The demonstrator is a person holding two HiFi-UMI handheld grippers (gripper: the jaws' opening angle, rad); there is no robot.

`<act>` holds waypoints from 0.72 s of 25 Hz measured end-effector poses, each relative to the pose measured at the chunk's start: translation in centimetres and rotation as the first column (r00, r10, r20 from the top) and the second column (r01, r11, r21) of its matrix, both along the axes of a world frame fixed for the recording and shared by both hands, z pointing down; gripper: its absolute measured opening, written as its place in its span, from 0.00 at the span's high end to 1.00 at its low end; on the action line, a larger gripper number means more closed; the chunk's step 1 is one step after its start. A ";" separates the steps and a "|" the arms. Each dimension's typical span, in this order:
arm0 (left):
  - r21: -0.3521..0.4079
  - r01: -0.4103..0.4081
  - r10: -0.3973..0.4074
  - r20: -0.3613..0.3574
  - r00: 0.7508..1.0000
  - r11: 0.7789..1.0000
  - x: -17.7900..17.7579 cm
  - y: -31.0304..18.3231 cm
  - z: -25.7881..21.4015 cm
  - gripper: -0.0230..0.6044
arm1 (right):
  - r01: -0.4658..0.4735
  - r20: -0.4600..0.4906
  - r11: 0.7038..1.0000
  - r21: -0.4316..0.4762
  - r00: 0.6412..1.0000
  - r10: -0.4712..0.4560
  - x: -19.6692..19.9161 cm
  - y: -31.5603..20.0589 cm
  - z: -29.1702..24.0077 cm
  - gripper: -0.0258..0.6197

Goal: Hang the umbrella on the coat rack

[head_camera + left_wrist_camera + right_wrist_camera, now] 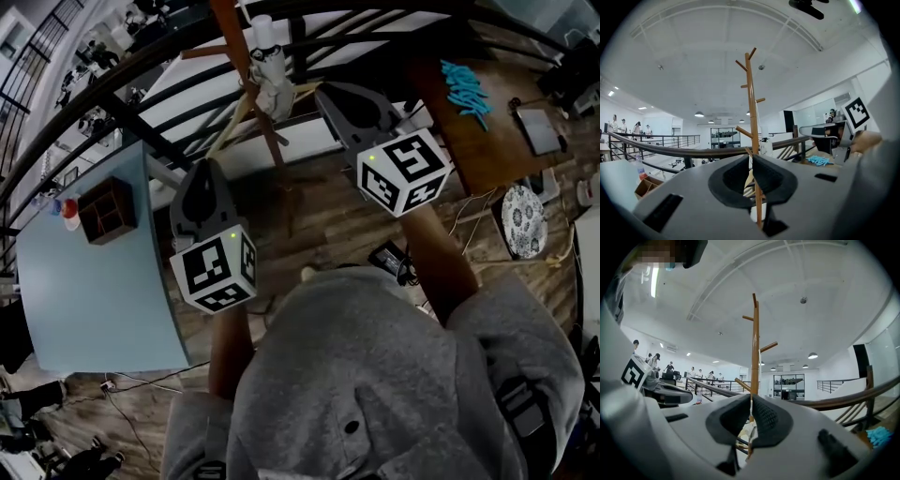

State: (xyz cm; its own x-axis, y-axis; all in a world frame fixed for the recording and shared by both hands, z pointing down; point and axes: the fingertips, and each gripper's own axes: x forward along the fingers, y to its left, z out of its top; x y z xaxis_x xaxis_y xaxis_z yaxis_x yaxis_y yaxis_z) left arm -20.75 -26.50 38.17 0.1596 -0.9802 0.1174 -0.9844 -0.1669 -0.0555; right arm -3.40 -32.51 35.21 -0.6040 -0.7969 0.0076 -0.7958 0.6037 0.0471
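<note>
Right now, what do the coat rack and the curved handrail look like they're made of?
Coat rack: probably wood. It is warm orange-brown with a smooth satin sheen and slim angled pegs. Handrail: dark brown, smooth, with a rounded top. Probably stained wood, though it could be coated metal.

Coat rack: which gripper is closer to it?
Right, judging by the head view. The right gripper points at the coat rack from its right, with its tips close to it. The left gripper sits farther back, on the rack's left.
</note>
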 end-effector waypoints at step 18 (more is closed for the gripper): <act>-0.062 -0.032 0.034 0.025 0.999 0.998 6.9 6.3 -0.1 0.91 | -0.028 -0.022 0.996 -0.081 0.999 0.026 5.6 6.5 1.5 0.91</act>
State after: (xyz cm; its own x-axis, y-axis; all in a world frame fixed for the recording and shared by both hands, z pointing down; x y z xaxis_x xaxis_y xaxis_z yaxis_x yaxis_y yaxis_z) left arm -13.84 -20.24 38.06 0.1881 -0.9651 0.1821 -0.9766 -0.2035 -0.0695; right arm 2.23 -26.03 36.67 -0.5816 -0.8090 0.0855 -0.8111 0.5847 0.0152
